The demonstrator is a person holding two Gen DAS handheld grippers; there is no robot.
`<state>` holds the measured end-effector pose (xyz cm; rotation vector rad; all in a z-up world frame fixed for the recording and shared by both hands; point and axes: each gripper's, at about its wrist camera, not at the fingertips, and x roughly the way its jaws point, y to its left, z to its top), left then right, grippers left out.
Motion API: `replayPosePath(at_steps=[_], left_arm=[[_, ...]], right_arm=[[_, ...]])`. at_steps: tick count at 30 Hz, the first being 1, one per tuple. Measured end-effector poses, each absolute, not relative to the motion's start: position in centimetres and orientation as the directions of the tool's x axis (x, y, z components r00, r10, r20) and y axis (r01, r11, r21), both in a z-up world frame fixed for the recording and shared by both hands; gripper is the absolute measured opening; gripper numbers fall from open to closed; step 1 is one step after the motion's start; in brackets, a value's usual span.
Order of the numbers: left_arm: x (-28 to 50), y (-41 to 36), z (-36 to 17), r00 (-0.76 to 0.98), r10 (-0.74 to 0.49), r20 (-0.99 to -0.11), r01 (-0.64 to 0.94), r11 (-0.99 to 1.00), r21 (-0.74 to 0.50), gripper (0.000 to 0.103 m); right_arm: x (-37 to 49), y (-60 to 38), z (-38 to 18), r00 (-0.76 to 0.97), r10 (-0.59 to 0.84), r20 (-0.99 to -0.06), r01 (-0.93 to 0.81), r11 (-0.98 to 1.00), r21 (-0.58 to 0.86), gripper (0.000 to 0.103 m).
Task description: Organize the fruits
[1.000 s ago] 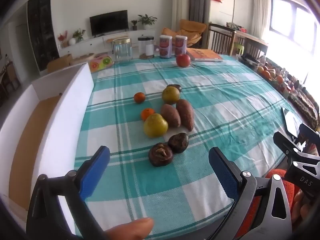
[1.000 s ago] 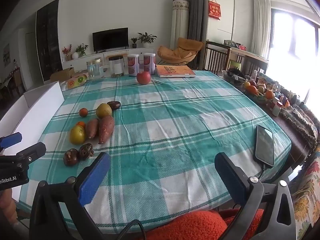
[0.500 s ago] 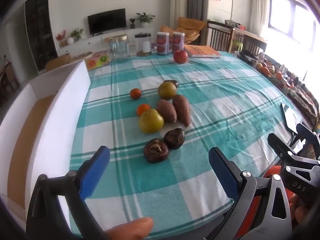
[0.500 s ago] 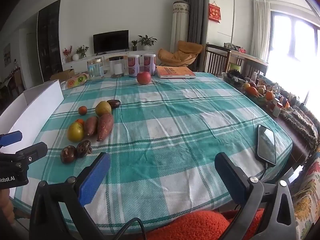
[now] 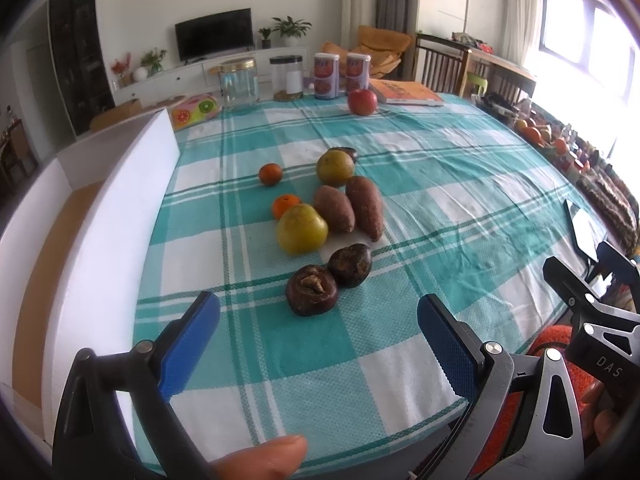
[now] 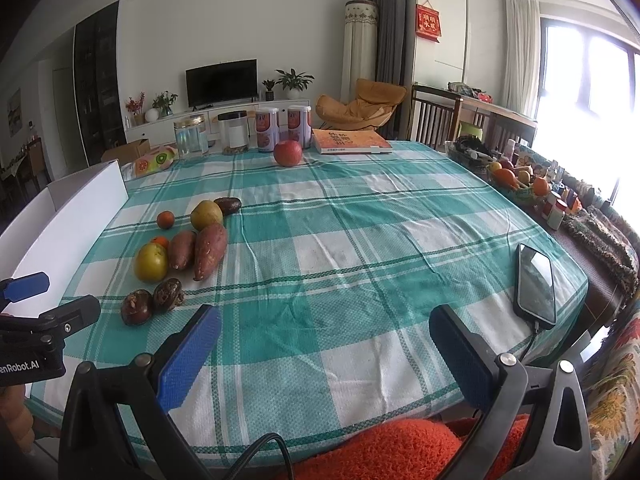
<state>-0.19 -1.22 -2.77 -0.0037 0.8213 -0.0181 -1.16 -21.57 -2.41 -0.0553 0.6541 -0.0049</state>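
Left gripper (image 5: pixel 318 334) gaped wide, empty, with the nearest dark fruit (image 5: pixel 312 290) lying straight ahead of its fingers, just beyond the tips. Right gripper (image 6: pixel 325 346) also wide open and empty; that fruit (image 6: pixel 137 307) lay well off to its left, so the left hand looked nearer.

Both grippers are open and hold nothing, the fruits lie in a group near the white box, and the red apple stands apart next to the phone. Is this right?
One detail is wrong. The red apple is not next to the phone: it sits at the far end of the table, beside the two red cans, as the right wrist view shows. The left gripper and right gripper are open and hold nothing.
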Motion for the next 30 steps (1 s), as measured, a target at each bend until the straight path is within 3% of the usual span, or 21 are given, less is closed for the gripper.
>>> replayPosePath(at_steps=[30], left_arm=[[-0.19,-1.58,-3.37,0.673,-0.017,-0.740,0.017,1.000,-0.008,0.100]], right_arm=[[-1.14,-21.71,-2.67,0.792,-0.015,-0.611,-0.014,0.999,-0.042,0.103]])
